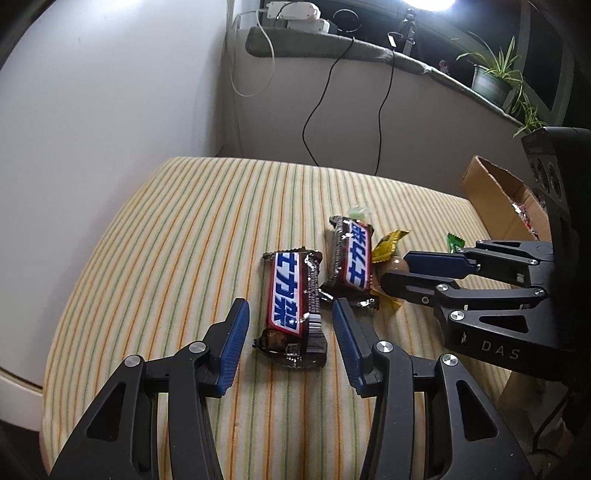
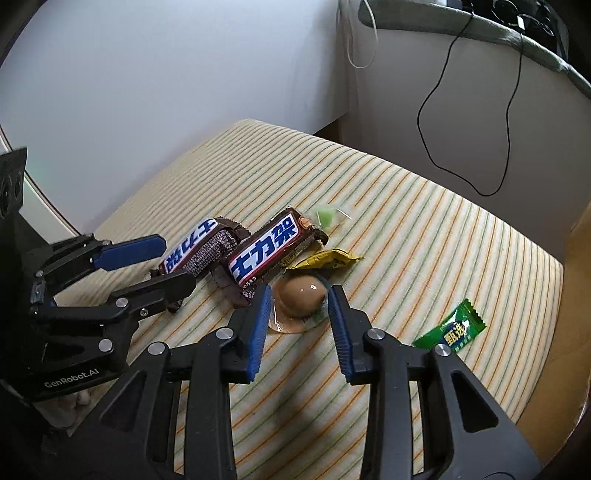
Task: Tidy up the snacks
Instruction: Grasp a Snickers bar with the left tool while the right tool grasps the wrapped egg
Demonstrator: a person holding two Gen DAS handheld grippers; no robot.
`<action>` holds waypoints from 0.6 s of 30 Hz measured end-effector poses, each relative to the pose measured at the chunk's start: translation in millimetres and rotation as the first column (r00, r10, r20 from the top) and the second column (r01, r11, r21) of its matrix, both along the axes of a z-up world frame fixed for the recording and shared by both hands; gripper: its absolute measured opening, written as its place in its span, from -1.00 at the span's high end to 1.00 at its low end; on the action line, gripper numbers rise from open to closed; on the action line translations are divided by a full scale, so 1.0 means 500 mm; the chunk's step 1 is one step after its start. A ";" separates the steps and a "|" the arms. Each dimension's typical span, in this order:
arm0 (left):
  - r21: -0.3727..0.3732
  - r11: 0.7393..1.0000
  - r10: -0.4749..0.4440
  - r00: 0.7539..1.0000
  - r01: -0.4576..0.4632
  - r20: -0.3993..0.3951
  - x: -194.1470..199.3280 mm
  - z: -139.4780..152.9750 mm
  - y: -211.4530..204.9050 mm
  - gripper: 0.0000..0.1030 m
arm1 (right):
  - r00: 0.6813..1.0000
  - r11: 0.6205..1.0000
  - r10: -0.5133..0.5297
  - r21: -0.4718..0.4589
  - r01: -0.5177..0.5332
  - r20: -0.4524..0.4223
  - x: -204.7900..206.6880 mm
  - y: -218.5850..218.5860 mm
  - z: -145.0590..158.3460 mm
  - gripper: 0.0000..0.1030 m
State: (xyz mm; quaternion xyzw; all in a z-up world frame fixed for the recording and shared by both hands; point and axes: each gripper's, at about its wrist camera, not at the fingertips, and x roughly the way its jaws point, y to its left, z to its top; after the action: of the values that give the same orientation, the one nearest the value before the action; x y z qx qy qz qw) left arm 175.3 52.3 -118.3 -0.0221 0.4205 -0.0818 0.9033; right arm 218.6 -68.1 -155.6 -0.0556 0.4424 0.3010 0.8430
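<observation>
We see "士力架" on the brown chocolate bar (image 1: 291,306) between our released left gripper (image 1: 290,317); the glossy brown egg pack (image 2: 301,295) sits between our released right gripper (image 2: 297,299).

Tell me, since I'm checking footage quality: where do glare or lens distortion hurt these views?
Left wrist view: a lamp blows out at the top edge, and fisheye bends the striped cushion. Right wrist view: even light, only a small highlight on the brown jelly cup; edges vignette dark.
</observation>
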 end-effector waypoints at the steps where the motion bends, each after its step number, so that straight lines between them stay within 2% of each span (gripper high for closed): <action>1: -0.001 1.000 0.002 1.000 -0.002 -0.006 0.002 -0.003 0.002 0.12 | 1.000 1.000 0.001 -0.007 -0.001 0.000 0.003 0.004 -0.003 0.36; 3: -0.003 1.000 0.004 1.000 -0.004 -0.013 0.006 -0.007 0.003 0.12 | 1.000 1.000 0.001 -0.012 -0.001 0.002 0.005 0.011 -0.005 0.40; 5: -0.005 1.000 0.002 1.000 -0.002 -0.019 0.008 -0.010 0.005 0.26 | 1.000 1.000 0.005 -0.014 -0.005 0.001 0.009 0.015 -0.005 0.42; 10: -0.027 1.000 0.002 1.000 -0.003 -0.025 0.010 -0.011 0.014 0.43 | 1.000 0.999 0.020 -0.029 -0.020 0.013 0.010 0.028 -0.006 0.43; 18: -0.024 1.000 0.014 1.000 -0.014 -0.003 -0.012 0.003 0.022 0.45 | 1.000 1.000 0.022 0.007 -0.022 0.007 -0.011 0.003 0.002 0.44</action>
State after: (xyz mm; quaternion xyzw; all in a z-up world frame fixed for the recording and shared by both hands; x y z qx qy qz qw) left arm 169.5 63.1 -116.8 -0.0359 0.4205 -0.0806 0.9030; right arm 213.2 -66.5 -154.7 -0.0582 0.4379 0.3115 0.8413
